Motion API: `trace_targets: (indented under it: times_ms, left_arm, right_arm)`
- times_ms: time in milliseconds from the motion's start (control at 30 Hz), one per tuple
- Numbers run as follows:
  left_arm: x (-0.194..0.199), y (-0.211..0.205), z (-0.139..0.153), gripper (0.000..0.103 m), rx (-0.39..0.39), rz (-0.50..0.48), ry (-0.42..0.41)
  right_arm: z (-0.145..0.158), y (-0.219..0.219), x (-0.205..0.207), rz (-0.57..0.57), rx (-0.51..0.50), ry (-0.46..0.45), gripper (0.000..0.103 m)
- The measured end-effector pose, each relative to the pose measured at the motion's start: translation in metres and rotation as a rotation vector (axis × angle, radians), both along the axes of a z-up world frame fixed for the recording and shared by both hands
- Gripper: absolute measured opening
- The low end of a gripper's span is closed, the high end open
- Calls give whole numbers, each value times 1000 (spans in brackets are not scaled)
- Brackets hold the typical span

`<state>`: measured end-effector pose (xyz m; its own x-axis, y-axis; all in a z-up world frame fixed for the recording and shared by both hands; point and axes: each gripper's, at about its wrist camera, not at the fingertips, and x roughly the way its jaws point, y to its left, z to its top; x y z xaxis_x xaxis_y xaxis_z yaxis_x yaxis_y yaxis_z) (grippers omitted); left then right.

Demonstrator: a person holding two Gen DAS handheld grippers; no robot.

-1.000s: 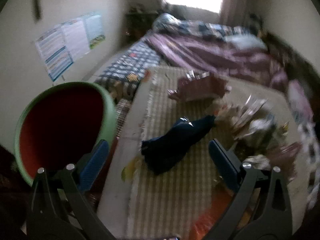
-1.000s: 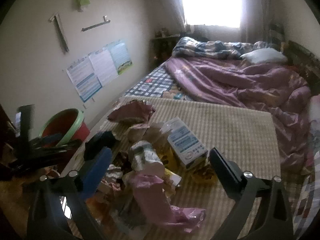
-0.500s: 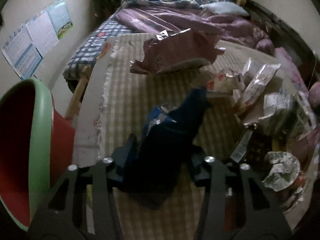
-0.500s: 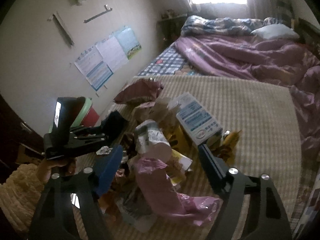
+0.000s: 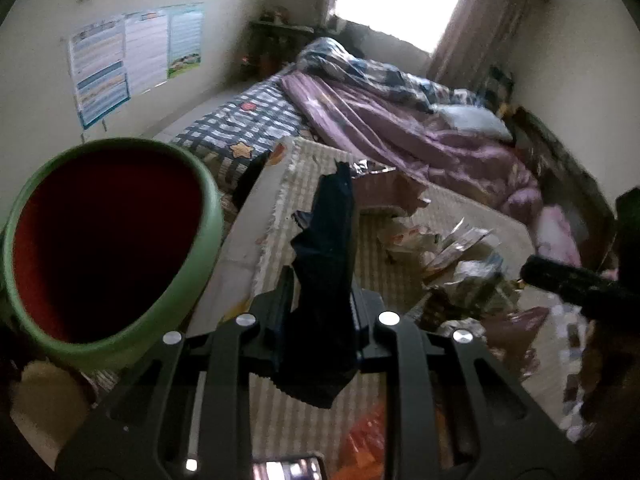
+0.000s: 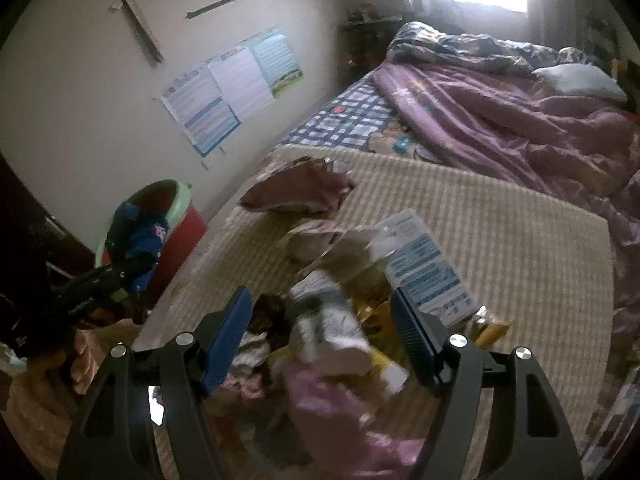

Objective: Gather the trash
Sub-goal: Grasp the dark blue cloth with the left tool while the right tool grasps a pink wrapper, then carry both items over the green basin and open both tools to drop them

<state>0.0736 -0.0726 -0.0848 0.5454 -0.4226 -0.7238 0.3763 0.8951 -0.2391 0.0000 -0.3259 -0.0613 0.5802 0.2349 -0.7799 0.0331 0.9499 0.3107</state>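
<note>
Left gripper (image 5: 320, 320) pinches dark wrapper (image 5: 326, 280), long axis pointing forward.

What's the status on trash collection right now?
Left hand-held gripper shut on dark blue crumpled wrapper. Right hand-held gripper open over litter pile. Green-rimmed red bucket unobstructed.

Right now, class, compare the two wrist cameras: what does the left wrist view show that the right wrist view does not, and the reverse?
Only the left wrist view shows the left gripper from behind, shut on the dark blue wrapper, and the bin's dark red inside. Only the right wrist view shows the right gripper open over the trash pile, and the white and blue box. Both show bin, wrapper, striped mat, bed, wall posters.
</note>
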Motion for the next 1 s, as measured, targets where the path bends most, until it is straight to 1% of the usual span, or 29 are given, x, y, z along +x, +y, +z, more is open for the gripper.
trace_targets:
  times_ms: [67,133,200,267,333,433,467,500,533,567,600,667,700,767,867,933,1000]
  left_arm:
    - [-5,4,0,24,-16,12,4]
    - [-10,4,-1,24,-13,12,4]
    - [-11,0,-2,24,-9,4,8]
    - [-13,-3,-2,24,-16,-9,14]
    - [-15,-5,-3,24,-18,-29,15]
    - [-18,-5,-1,24,-17,-34,1]
    - [-19,-4,0,24,-18,-32,-2]
    - [-20,-2,0,24,-20,-29,-3]
    - [-20,-2,1,24,-21,-26,-4]
    - [-20,-1,1,24,-22,-22,-5]
    - [-21,0,1,24,-24,-18,-6]
    - [-20,3,0,24,-32,-12,-6]
    - [-19,5,0,24,-35,-7,-6]
    - [-19,8,1,24,-39,6,-11]
    - [-17,21,9,24,-29,38,-47]
    - [-13,35,15,24,-17,80,-73]
    - [-8,56,20,24,-8,141,-88]
  right_arm:
    - [-1,4,-11,13,-7,2,70]
    - [-1,5,-30,8,-14,-11,70]
    - [-4,5,-45,1,9,-14,70]
    - [-11,5,-54,0,18,12,70]
    - [-21,8,-63,-10,-4,40,70]
    - [-35,12,-67,-19,-47,69,70]
    - [-38,14,-67,-24,-66,73,68]
    - [-42,15,-66,-30,-90,83,53]
    - [-45,15,-65,-25,-94,97,45]
    - [-47,16,-65,-18,-85,105,38]
    - [-47,15,-66,-16,-73,107,36]
    - [-42,13,-70,-21,-73,86,34]
    - [-37,10,-74,-28,-73,68,29]
    - [-25,4,-80,-44,-69,38,28]
    - [9,-8,-89,-93,-66,-63,28]
    - [30,-11,-88,-115,-60,-128,28]
    - [50,-9,-79,-108,-28,-197,28]
